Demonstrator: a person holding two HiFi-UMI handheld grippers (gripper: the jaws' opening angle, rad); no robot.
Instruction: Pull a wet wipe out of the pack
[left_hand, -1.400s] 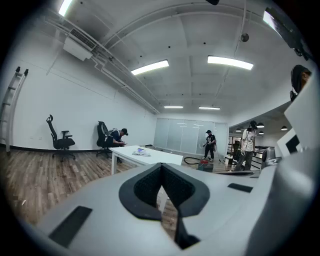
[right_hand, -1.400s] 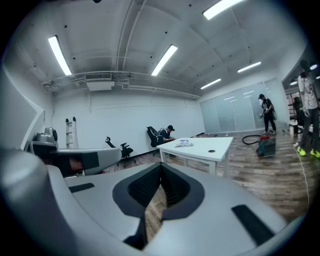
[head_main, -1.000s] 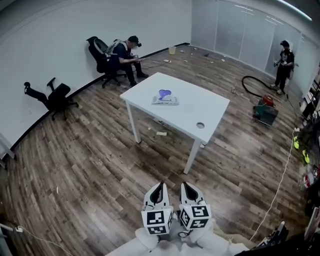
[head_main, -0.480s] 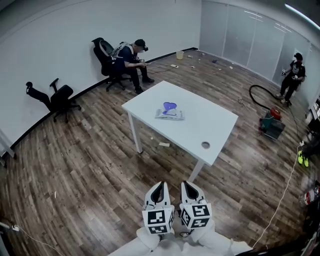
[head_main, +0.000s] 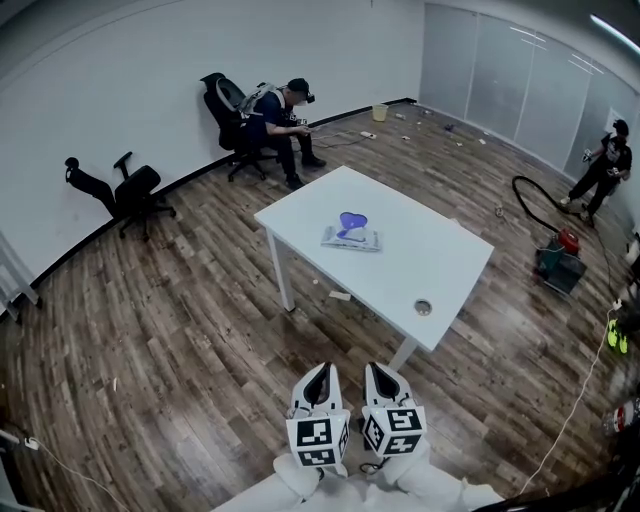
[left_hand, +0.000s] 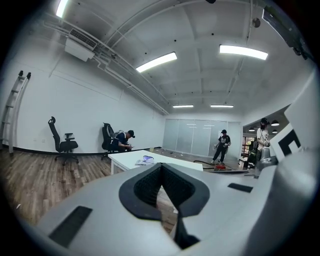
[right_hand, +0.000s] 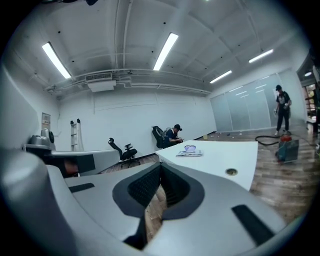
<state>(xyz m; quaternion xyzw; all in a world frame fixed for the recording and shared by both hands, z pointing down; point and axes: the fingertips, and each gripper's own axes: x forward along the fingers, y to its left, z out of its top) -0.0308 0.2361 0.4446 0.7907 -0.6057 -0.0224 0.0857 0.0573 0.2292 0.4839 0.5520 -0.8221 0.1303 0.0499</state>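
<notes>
The wet wipe pack (head_main: 351, 238) lies flat on the white table (head_main: 440, 265), with a purple piece standing up at its top. Both grippers are held side by side low in the head view, well short of the table and over the wood floor. My left gripper (head_main: 318, 376) is shut and empty, and so is my right gripper (head_main: 381, 376). The left gripper view shows the pack (left_hand: 145, 160) far ahead, beyond the closed tips of the left gripper (left_hand: 161, 167). In the right gripper view the pack (right_hand: 190, 151) lies on the table (right_hand: 225, 156) past the right gripper (right_hand: 160, 167).
A round cable hole (head_main: 423, 307) is in the table's near corner. A seated person (head_main: 287, 122) is by the far wall, a tipped chair (head_main: 122, 190) to the left, a standing person (head_main: 605, 165) and a red machine (head_main: 560, 262) with a hose at right.
The table and the pack have come nearer and lower in the head view as I walk toward them. Both grippers keep their place in the view and stay shut.
</notes>
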